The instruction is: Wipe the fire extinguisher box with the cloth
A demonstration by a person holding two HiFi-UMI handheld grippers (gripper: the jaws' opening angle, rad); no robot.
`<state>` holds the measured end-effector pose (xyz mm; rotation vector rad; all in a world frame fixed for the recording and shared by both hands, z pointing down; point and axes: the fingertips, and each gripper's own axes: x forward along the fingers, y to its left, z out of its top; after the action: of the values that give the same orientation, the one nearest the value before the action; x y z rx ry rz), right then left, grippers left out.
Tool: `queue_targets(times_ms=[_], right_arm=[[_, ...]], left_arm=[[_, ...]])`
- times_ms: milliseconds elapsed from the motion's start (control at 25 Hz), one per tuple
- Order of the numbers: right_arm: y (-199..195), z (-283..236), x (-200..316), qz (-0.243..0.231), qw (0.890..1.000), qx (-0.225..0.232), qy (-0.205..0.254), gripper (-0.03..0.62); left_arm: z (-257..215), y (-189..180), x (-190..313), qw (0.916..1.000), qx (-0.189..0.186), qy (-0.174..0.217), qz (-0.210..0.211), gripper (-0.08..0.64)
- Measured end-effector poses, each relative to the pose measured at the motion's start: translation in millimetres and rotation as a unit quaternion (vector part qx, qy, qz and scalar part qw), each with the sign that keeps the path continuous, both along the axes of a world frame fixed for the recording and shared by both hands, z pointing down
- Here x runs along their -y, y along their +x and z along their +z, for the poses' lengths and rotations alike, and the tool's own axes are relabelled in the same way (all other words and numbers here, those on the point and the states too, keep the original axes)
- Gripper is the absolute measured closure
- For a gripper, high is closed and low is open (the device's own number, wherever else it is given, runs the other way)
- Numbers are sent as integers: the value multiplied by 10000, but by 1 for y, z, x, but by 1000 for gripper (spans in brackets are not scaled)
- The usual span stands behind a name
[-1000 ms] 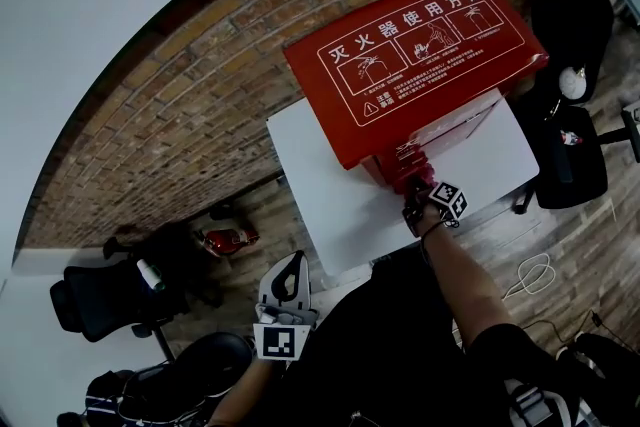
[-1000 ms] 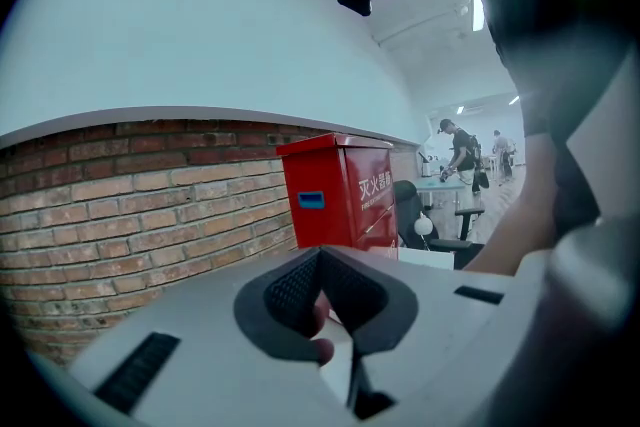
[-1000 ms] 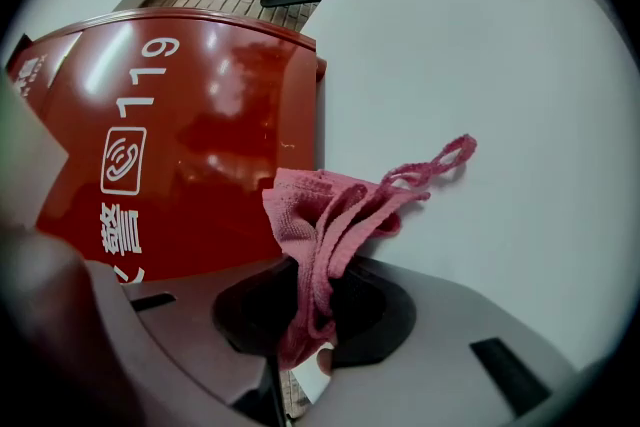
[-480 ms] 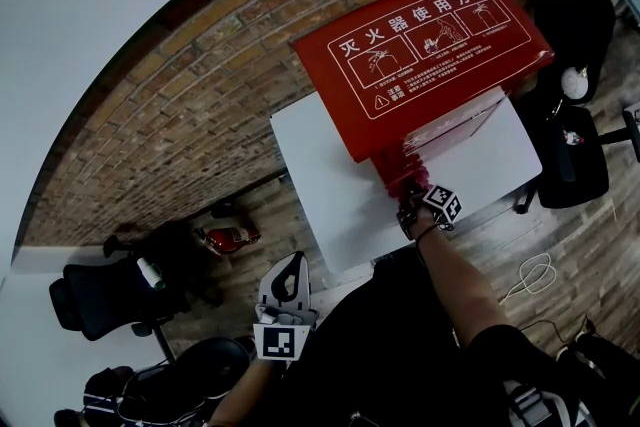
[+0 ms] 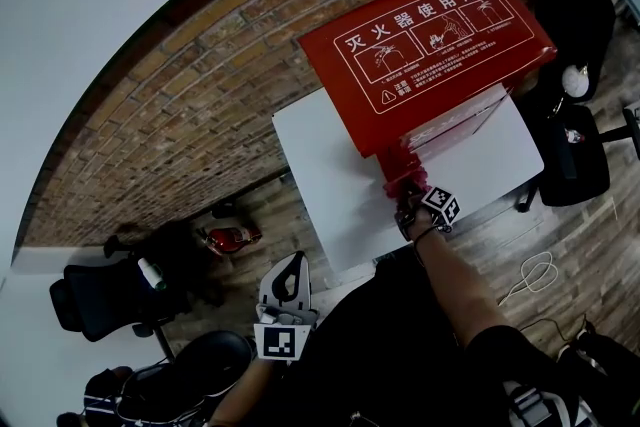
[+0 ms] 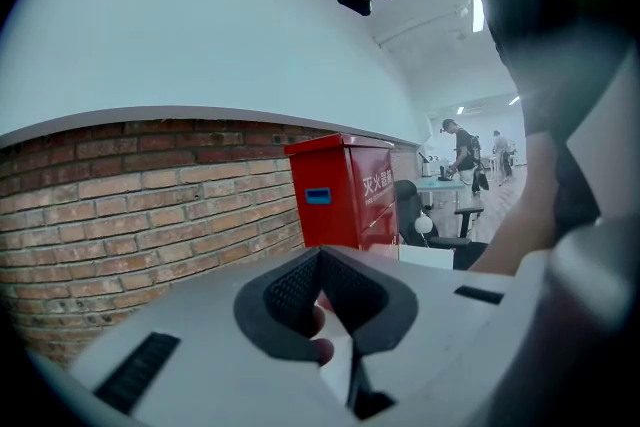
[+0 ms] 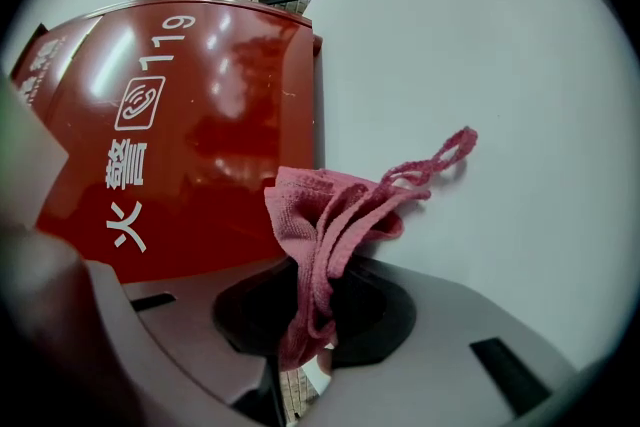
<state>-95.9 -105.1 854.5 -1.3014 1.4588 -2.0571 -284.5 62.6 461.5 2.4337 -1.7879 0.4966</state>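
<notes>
The cloth (image 7: 325,225) is pinched fast in the closed jaws of the right gripper (image 7: 318,315) and is held low against the front face of the fire extinguisher box (image 5: 430,55), by its corner. The left gripper (image 6: 322,300) is held well back from the box, jaws together on nothing. Wiping is judged to be under way. No wiped patch can be told apart, so the lid and sides are presumed left to do.

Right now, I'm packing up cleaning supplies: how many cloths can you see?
1. The pink cloth is clamped in the right gripper, beside the red fire extinguisher box, above the white table. The left gripper holds none; others could be hidden behind the box.
</notes>
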Motion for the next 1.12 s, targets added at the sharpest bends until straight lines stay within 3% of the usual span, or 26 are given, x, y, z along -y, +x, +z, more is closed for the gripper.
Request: queue_targets(times_ms=[680, 1120], right_arm=[[-3, -64, 6, 264, 9957, 591, 658, 517], [-4, -103, 8, 263, 9925, 708, 962, 517]], left_arm=[[-4, 12, 3, 9994, -75, 150, 317, 528], [-6, 17, 6, 9987, -200, 234, 417, 528]])
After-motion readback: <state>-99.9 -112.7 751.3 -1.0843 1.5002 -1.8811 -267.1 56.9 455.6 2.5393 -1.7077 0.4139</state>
